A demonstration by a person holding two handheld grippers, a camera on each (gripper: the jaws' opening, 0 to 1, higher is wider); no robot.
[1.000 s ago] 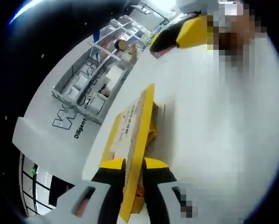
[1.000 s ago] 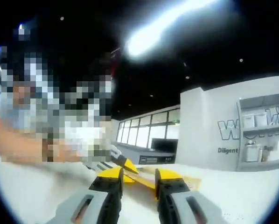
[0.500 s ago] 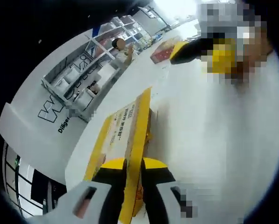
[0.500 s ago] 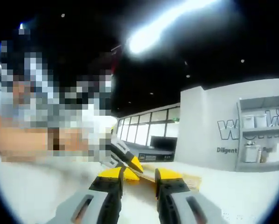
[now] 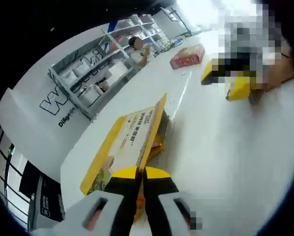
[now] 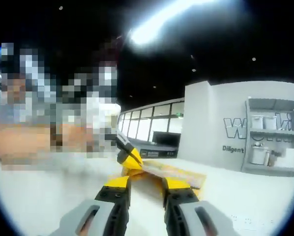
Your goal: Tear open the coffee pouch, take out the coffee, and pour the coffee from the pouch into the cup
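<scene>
Pouch: one yellow coffee pouch [image 5: 130, 142] lying on the white desk [image 5: 220, 162], its near edge pinched by the left claw [image 5: 139, 172], whose jaws are closed on it; in the right gripper view the pouch [image 6: 174, 172] sits just beyond the right claw [image 6: 144, 183].
Right claw: jaws apart, nothing visibly between them.
Desk: one plain white surface; a red packet [image 5: 187, 55] lies at 1 o'clock of the pouch, well apart.
Room: dark ceiling with one bright strip light [image 6: 161, 19]; grey shelving [image 5: 95, 73] against a white wall at 11 o'clock; one person [image 5: 138, 48] stands by the shelves.
</scene>
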